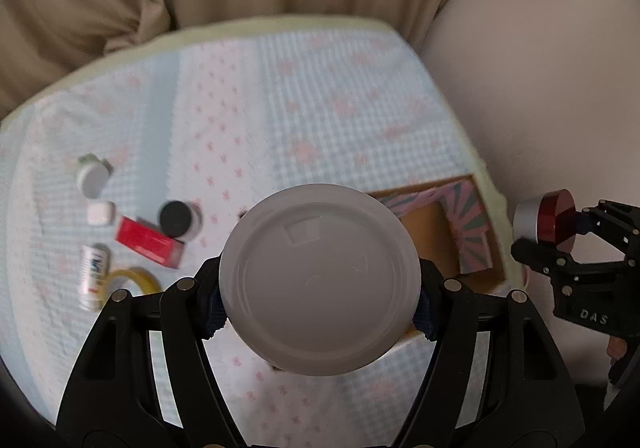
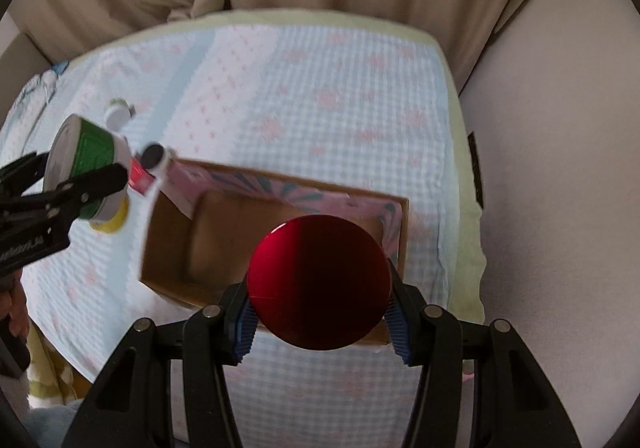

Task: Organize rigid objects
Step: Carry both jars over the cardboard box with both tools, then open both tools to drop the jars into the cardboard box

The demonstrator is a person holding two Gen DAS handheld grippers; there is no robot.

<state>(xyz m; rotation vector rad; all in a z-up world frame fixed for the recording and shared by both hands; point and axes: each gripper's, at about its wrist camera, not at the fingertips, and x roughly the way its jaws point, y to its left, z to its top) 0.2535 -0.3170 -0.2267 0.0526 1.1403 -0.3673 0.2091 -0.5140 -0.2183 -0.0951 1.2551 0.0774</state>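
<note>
While left gripper (image 1: 320,312) grips green can (image 2: 90,168), right gripper (image 2: 320,322) grips red-capped jar (image 2: 318,282).

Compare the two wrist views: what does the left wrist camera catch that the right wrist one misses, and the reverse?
Left wrist only: the white lid end of the can held by the left gripper, plus a small white tube and a white cube on the cloth.
Right wrist only: that can's green label and the box's bare brown floor.
Both: the cardboard box, the red-capped tin in the right gripper, the black-lidded jar, the checked cloth.
</note>
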